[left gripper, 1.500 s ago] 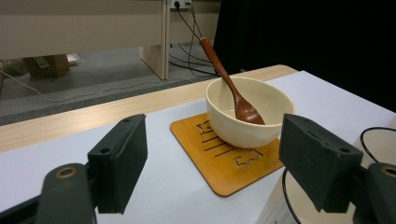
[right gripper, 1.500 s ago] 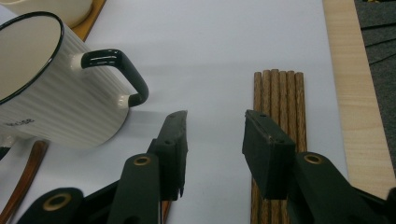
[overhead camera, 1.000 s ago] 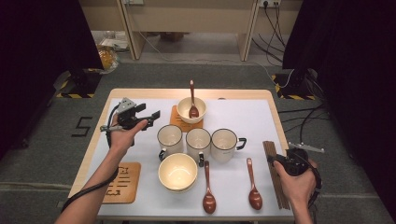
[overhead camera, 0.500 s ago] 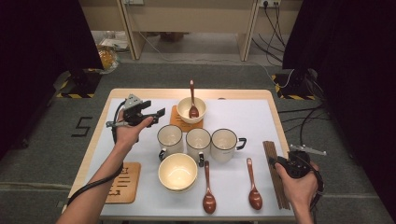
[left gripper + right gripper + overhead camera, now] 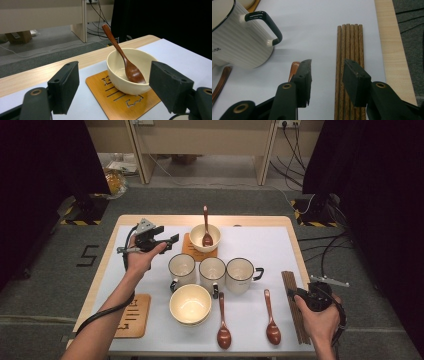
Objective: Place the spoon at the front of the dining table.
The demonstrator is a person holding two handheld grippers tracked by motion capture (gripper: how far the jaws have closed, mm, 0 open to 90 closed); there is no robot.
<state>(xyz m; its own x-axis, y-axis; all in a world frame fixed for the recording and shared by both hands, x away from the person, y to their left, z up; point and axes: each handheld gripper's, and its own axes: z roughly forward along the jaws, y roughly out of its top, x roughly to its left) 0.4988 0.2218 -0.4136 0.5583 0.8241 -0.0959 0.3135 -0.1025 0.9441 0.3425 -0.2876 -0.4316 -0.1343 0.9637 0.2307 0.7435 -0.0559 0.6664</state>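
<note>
My left hand-held gripper (image 5: 170,239): I am holding it above the far left part of the surface (image 5: 260,245), its jaws standing wide apart and gripping nothing, pointing toward the far bowl
Far bowl (image 5: 130,71): it is sitting on a wooden coaster (image 5: 117,97) near the far edge of the surface; in the left gripper view it is lying between my two open jaws but farther off, not touching them
Spoon in the bowl (image 5: 125,60): its scoop is resting inside the bowl and its handle is leaning up over the far rim
My right hand-held gripper (image 5: 325,72): I am holding it low at the near right corner, jaws parted by a modest gap and holding nothing
Chopsticks (image 5: 349,50): a bundle of brown wooden sticks is lying side by side along the right edge of the surface; my right jaw is hovering over them and the left jaw is over the bare surface just beside them; I cannot tell whether either is touching
Mugs (image 5: 212,272): three white ones are standing in a row at the middle, the right one (image 5: 239,42) showing its dark handle in the right gripper view
Near bowl (image 5: 190,304): it is standing empty in front of the mugs
Loose spoons (image 5: 223,325): two are lying near the front edge, side by side but apart
Second coaster (image 5: 132,315): it is lying at the near left edge, beneath my left forearm
</note>
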